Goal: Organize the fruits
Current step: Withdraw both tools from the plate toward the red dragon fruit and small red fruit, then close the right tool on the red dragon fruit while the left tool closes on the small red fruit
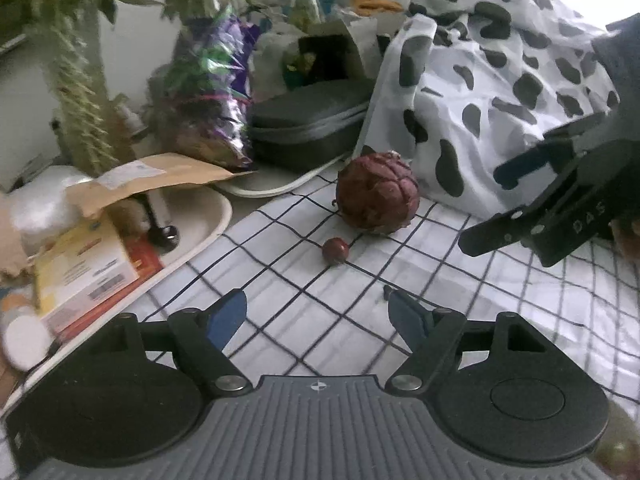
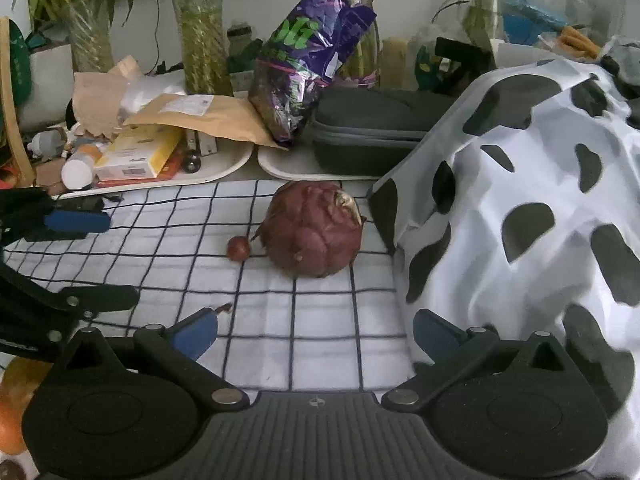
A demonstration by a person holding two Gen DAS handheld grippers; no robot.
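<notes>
A large dark red dragon fruit (image 1: pixel 378 194) (image 2: pixel 314 230) lies on the white checked cloth (image 1: pixel 304 280) (image 2: pixel 320 312). Just in front of it, to its left, sits a small round red fruit (image 1: pixel 335 251) (image 2: pixel 239 248). My left gripper (image 1: pixel 318 314) is open, blue pads wide apart, nothing between them, short of the small fruit. My right gripper (image 2: pixel 316 330) is open too and empty, short of the dragon fruit. Each gripper shows in the other's view: the right gripper (image 1: pixel 516 196) at the right edge, the left gripper (image 2: pixel 92 256) at the left edge.
A cow-patterned cloth bag (image 1: pixel 492 80) (image 2: pixel 520 208) bulks at the right. Behind stand white trays (image 2: pixel 224 168) of boxes and envelopes, a black case (image 1: pixel 308 128) (image 2: pixel 372 132), a purple snack bag (image 2: pixel 304 56) and plant vases. Orange fruits (image 2: pixel 12 408) lie at the lower left.
</notes>
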